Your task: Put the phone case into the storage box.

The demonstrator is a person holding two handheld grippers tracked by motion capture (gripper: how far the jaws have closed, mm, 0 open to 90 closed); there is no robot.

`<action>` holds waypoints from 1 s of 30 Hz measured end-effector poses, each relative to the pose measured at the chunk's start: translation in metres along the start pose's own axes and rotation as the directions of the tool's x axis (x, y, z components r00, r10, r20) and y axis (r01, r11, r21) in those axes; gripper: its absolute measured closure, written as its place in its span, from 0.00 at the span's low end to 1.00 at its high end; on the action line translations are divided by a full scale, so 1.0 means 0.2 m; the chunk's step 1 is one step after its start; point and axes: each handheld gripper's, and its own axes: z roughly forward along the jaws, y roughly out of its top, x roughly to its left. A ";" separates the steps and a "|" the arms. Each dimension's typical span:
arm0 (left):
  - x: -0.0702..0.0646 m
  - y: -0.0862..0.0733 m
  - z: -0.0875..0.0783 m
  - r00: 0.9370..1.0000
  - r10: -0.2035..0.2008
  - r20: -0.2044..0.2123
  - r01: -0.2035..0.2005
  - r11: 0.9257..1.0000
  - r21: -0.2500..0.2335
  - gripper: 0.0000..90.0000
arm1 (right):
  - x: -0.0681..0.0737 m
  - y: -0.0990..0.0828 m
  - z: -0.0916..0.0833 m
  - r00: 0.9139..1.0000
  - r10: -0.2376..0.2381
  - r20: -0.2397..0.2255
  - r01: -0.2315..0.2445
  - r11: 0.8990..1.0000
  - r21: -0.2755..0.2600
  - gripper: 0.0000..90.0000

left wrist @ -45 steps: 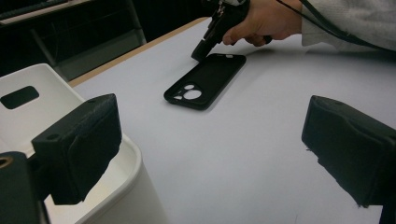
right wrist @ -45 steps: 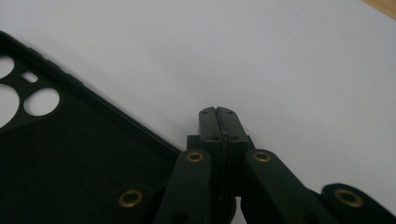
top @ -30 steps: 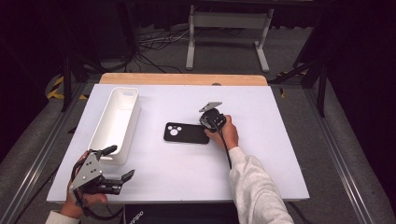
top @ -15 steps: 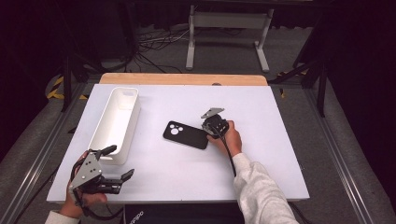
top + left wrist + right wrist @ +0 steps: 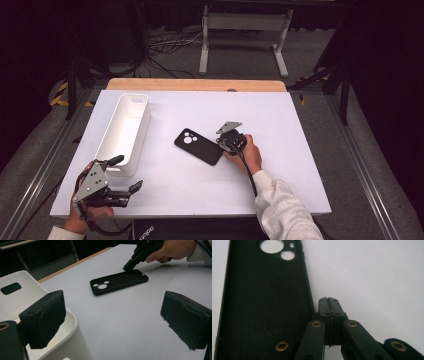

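A black rubbery phone case lies flat mid-bench, open side up. The right gripper, jaws pressed together, noses its long edge. It looks light, floppy and grippy; best pinched across a thin side wall. The left gripper waits, jaws spread.

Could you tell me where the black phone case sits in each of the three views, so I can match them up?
High view: black phone case at table centre, right of the white bin.
Left gripper view: upper middle, lying flat.
Right gripper view: left half.
Shared landmark: the shut right gripper at the case's edge.
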 end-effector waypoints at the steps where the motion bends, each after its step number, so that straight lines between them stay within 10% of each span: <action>1: 0.00 0.00 0.00 1.000 0.001 0.001 -0.001 1.000 0.000 0.08 | 0.01 0.00 -0.01 1.000 -0.007 -0.004 0.007 1.000 0.001 1.00; 30: 0.00 0.00 0.00 1.000 0.000 -0.001 0.000 1.000 0.012 0.08 | 0.14 -0.12 -0.13 0.997 -0.057 -0.042 0.057 0.998 -0.020 1.00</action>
